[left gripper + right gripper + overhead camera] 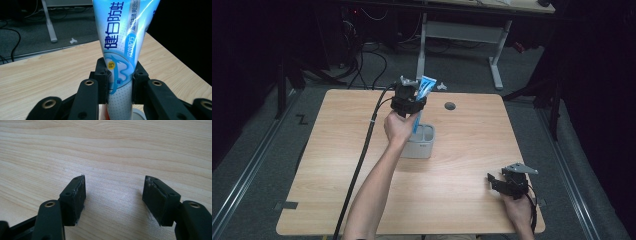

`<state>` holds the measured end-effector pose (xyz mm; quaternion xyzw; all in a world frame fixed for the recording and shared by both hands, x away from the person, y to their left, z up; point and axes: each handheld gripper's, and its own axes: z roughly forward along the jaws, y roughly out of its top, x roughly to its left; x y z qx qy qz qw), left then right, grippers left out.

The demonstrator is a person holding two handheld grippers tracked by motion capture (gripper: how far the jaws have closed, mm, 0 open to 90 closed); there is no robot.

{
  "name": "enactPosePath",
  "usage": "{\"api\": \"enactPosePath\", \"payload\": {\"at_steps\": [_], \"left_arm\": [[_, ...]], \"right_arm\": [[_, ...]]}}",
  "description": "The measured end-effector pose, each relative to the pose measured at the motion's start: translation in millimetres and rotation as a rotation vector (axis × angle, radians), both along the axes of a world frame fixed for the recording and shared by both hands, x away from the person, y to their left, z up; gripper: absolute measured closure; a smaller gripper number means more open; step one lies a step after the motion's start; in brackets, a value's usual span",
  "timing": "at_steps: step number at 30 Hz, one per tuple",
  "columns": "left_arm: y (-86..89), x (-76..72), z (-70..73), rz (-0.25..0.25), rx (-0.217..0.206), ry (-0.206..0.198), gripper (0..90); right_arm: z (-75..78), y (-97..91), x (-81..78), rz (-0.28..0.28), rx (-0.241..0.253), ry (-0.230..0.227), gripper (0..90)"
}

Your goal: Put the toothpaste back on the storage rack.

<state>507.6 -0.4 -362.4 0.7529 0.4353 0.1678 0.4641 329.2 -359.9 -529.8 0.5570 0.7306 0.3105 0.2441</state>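
Observation:
A blue and white toothpaste tube stands upright in my left gripper, which is shut on it above a white two-slot holder at the table's middle. In the left gripper view the tube rises between the two black jaws, pinched near its lower part, with my left gripper closed around it. My right gripper rests low near the table's front right corner. Its jaws stand wide apart in the right gripper view, and my right gripper has only bare wood between them.
The wooden table has a round cable hole near its far edge. A black cable trails from the left gripper over the table's left half. Desk legs and cables stand on the floor beyond.

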Motion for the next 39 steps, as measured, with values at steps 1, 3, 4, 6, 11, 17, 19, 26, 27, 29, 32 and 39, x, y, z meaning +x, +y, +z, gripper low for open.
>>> {"api": "enactPosePath", "payload": {"at_steps": [1, 3, 4, 6, 11, 17, 19, 26, 27, 29, 32, 39], "left_arm": [[-0.4, 0.3, -0.6, 0.000, 0.002, 0.000, 72.9], [-1.1, 0.8, -1.7, 0.002, 0.006, -0.003, 72.8], [-1.4, 0.8, -2.5, 0.003, 0.008, -0.005, 72.8], [-2.7, 0.4, -4.8, -0.003, 0.024, -0.009, 72.6], [-1.5, 0.2, -8.3, -0.002, 0.019, 0.001, 72.3], [2.7, -0.3, -13.3, -0.002, 0.023, 0.013, 72.1], [3.6, -0.8, -14.4, -0.003, 0.026, 0.017, 71.9], [3.8, -1.7, -18.2, -0.009, 0.024, 0.021, 71.5], [3.7, -1.7, -19.0, -0.009, 0.027, 0.022, 71.4], [4.0, -1.9, -20.4, -0.011, 0.027, 0.022, 71.4], [4.6, -2.6, -22.3, -0.013, 0.030, 0.023, 71.2], [6.6, -3.9, -25.4, -0.016, 0.049, 0.028, 70.9]], "right_arm": [[0.0, 0.0, 0.0, 0.000, 0.000, 0.000, 35.6], [0.0, -0.2, 0.1, 0.002, -0.002, -0.001, 35.6], [0.0, -0.2, 0.1, 0.002, -0.002, -0.001, 35.6], [0.0, 0.0, 0.0, 0.000, 0.000, 0.000, 35.6], [-0.1, -0.2, 0.1, 0.003, -0.002, -0.001, 35.6], [-0.1, -0.1, 0.2, 0.004, -0.002, -0.001, 35.6], [-0.1, 0.0, 0.2, 0.003, -0.002, -0.001, 35.6], [0.0, 0.2, 0.2, 0.001, 0.000, 0.000, 35.6], [0.0, 0.2, 0.2, 0.001, 0.001, 0.001, 35.6], [0.0, 0.2, 0.2, 0.001, 0.001, 0.000, 35.6], [0.0, 0.2, 0.2, 0.001, 0.000, 0.000, 35.6], [0.0, 0.0, 0.4, 0.003, -0.002, -0.001, 35.6]]}}
